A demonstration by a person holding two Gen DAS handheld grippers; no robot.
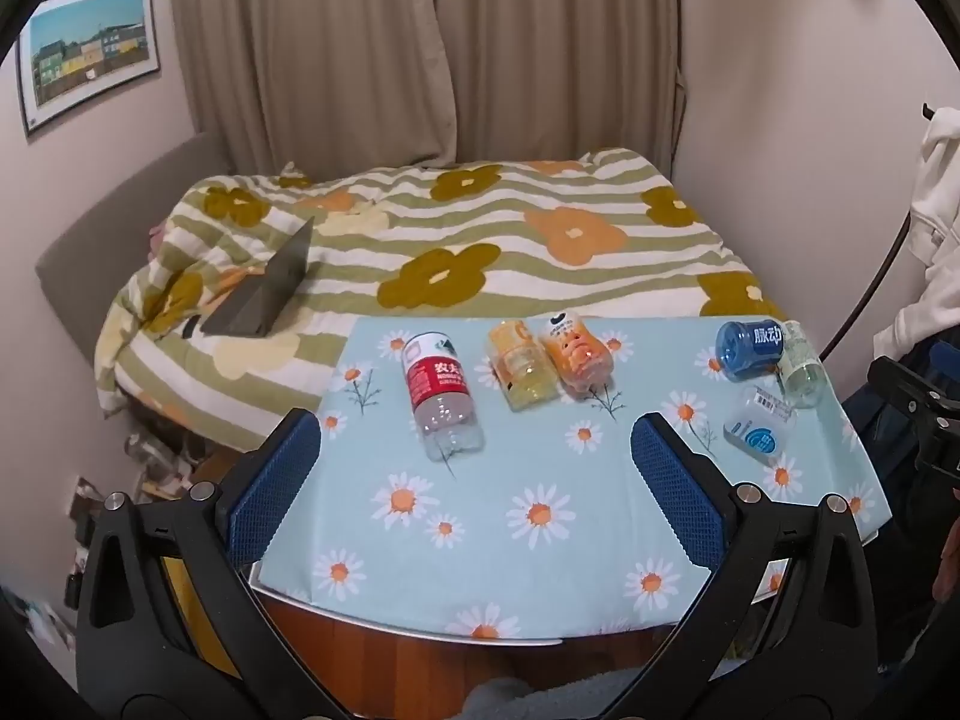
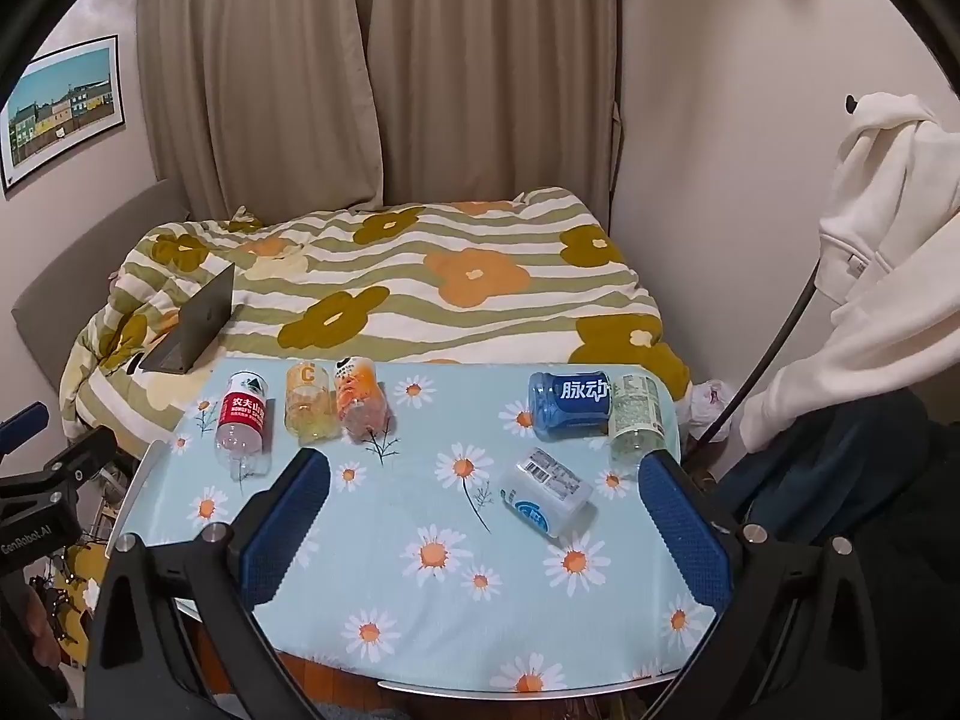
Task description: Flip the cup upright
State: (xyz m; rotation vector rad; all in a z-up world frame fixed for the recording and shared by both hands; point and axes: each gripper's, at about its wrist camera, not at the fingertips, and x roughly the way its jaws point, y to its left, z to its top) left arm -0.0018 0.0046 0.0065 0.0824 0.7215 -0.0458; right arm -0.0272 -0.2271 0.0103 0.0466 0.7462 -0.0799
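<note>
Six cut-off bottle cups lie on their sides on the daisy-print table (image 1: 510, 540) (image 2: 456, 588). At the left are a red-label cup (image 1: 441, 390) (image 2: 242, 420), a yellow cup (image 1: 521, 367) (image 2: 308, 402) and an orange cup (image 1: 576, 354) (image 2: 360, 399). At the right are a blue cup (image 1: 750, 348) (image 2: 570, 405), a pale green cup (image 1: 801, 369) (image 2: 637, 417) and a white-and-blue cup (image 1: 759, 423) (image 2: 549, 492). My left gripper (image 1: 477, 474) is open and empty above the table's near left. My right gripper (image 2: 483, 507) is open and empty, near the white-and-blue cup.
A bed with a flowered quilt (image 1: 456, 240) (image 2: 390, 288) lies behind the table, with an open laptop (image 1: 270, 285) (image 2: 195, 324) on it. A white hoodie (image 2: 888, 252) hangs at the right. Curtains cover the back wall.
</note>
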